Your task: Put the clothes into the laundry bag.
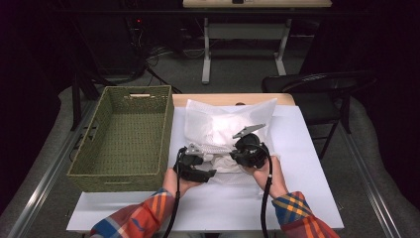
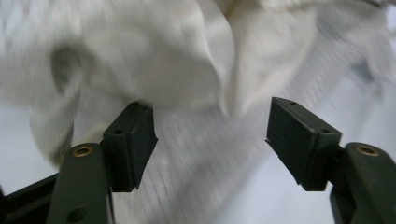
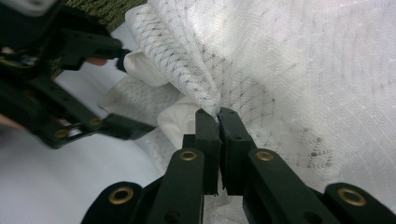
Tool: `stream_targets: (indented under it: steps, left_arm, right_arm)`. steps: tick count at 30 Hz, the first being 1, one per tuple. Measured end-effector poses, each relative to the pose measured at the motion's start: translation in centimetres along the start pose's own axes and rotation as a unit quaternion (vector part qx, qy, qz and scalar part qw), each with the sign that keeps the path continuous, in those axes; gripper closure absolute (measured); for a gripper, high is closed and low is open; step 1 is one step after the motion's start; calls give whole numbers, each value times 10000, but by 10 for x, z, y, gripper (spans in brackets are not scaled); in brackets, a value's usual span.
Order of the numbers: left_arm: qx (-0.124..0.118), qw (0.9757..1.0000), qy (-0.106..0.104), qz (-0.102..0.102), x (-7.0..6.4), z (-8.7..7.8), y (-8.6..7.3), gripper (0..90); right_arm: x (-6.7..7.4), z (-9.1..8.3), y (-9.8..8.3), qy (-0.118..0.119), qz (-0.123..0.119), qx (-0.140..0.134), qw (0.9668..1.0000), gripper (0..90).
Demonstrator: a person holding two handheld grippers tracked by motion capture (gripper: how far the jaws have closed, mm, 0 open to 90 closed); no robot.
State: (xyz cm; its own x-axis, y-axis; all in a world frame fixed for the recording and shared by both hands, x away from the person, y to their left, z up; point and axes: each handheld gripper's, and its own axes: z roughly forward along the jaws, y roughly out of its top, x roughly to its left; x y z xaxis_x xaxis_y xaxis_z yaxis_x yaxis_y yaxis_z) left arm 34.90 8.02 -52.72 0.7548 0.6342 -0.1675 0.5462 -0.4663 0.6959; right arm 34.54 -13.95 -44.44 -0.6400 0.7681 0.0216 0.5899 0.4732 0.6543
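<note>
A white lacy cloth (image 1: 223, 121) lies crumpled on the white tabletop, with a plainer white fabric (image 3: 175, 119) bunched under its near edge. My right gripper (image 3: 218, 116) is shut on a fold of the lacy cloth (image 3: 303, 70), pinching its edge between the pads. In the high view the right gripper (image 1: 236, 152) sits at the cloth's near edge. My left gripper (image 2: 210, 140) stands open, close in front of the blurred cloth (image 2: 154, 60), its pads not pressing on it. The left gripper (image 1: 207, 173) is just left of the right one and also appears open in the right gripper view (image 3: 128, 91).
A green woven basket (image 1: 124, 139) stands at the left of the table, its inside bare, right beside the cloth. The white table cover (image 1: 297, 198) stretches to the right and front. A black chair (image 1: 322, 87) stands beyond the table's far right corner.
</note>
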Motion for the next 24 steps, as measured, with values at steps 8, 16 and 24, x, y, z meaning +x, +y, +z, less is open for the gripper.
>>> stream_targets:
  steps: [8, 16, 24]
  left_arm:
    - [429, 9976, -13, 548, -17, -2, -16, 312]
    - [454, 9968, 197, 632, -18, 20, -21, 559]
    - [181, 9971, 290, 684, -12, 22, -25, 870]
  right_arm:
    - [0, 0, 0, 6, -2, 8, 10000, 877]
    - [-3, -1, -1, 28, 10, 16, 10000, 877]
    - [-4, -1, -2, 35, 38, 37, 10000, 875]
